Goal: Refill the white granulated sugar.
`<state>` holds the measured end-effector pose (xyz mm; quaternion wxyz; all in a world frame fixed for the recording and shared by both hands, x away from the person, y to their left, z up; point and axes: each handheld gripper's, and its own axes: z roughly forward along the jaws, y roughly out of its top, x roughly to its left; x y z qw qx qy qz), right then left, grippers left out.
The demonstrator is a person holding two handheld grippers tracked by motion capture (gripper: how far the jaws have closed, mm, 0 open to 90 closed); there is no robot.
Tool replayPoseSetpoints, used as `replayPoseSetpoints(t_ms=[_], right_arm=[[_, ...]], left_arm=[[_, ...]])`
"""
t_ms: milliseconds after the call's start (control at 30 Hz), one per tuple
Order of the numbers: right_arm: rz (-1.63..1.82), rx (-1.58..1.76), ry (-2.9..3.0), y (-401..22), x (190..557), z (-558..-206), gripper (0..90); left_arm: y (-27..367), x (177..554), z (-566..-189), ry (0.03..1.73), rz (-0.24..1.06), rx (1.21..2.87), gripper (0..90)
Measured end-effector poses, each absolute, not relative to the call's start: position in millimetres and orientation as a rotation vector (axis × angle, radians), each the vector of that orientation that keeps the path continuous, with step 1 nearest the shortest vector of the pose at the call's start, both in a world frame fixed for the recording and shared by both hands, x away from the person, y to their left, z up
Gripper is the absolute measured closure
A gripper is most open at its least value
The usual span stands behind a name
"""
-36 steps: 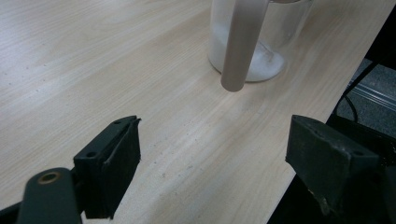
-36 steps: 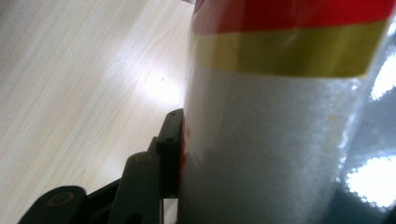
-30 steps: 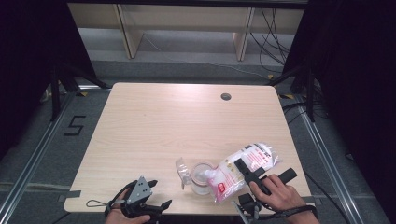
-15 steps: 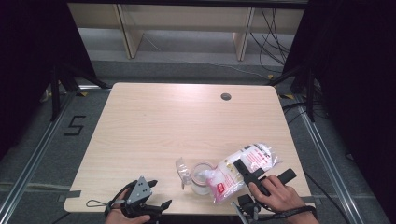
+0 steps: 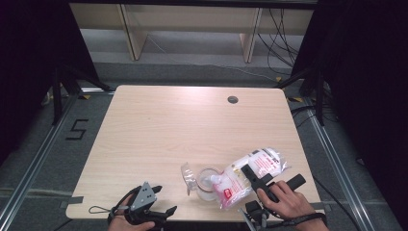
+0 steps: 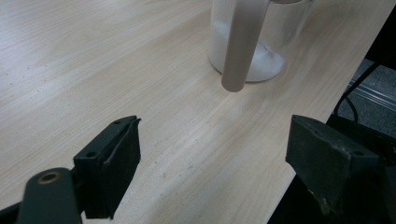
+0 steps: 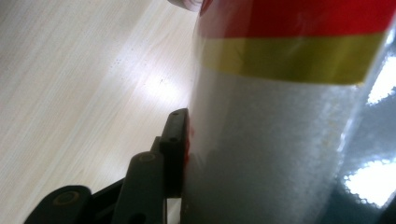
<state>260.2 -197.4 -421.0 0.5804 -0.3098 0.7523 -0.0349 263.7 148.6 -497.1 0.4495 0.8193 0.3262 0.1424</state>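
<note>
While the bag of white powder [image 5: 250,177] is lying tilted at the near right of the table [image 5: 168,130], its mouth is resting at the glass measuring cup [image 5: 206,180]. You are clamping the right gripper [image 5: 269,180] on the bag's middle, one jaw pressing its film. You are holding the left gripper [image 5: 144,211] wide open, gripping nothing, near the table's front edge.

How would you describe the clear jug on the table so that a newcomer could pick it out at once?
Look along the near edge of the wooden table, just left of the right gripper. The jug stands under the tilted plastic bag; unlike the red-printed bag, it is rigid, see-through, with white powder at its bottom.
</note>
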Motion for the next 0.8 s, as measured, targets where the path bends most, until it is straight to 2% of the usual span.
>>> replayPoseSetpoints(t_ms=[367,767,800], right_arm=[[-0.080,-0.719,1.758,-198.3,260.0,-419.9,62.6],[-0.082,-0.722,1.753,-198.5,260.4,-420.1,63.0],[-0.128,-1.006,1.687,-186.2,268.2,-410.5,63.1]], left_arm=[[150.8,264.4,-495.7,0.791,0.368,2.063,17.4],[148.4,264.2,-497.8,0.801,0.349,2.022,17.4],[149.1,264.1,-497.4,0.801,0.355,2.033,17.4]])
